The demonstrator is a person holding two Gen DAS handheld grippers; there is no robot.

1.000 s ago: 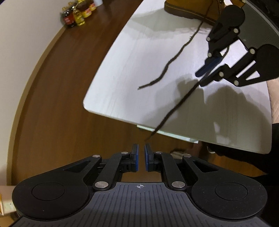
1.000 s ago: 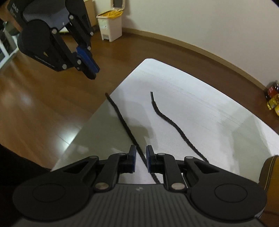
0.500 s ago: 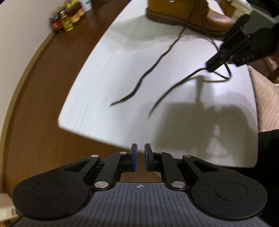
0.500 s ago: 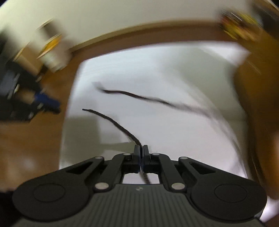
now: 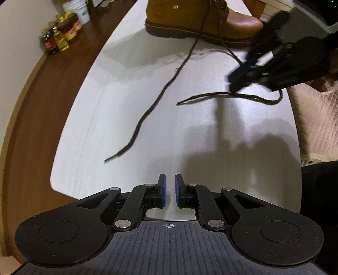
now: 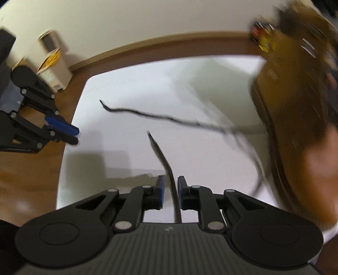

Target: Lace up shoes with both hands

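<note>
A tan boot stands at the far end of the white table; it shows blurred in the right wrist view. Two dark laces trail from it. The left lace lies straight across the table. The right lace curls below my right gripper. In the right wrist view this lace runs between my right gripper's parted pads, which do not touch it. My left gripper is slightly open and empty at the table's near edge, and it also shows in the right wrist view.
Oil bottles and a white bucket stand on the brown floor to the left. A pink quilted cushion lies right of the table. A white bin stands by the wall.
My right gripper swung toward the boot, shut on the right lace half a second ago, and has now opened. The lace end has curled on the table. My left gripper moved forward over the table edge.
</note>
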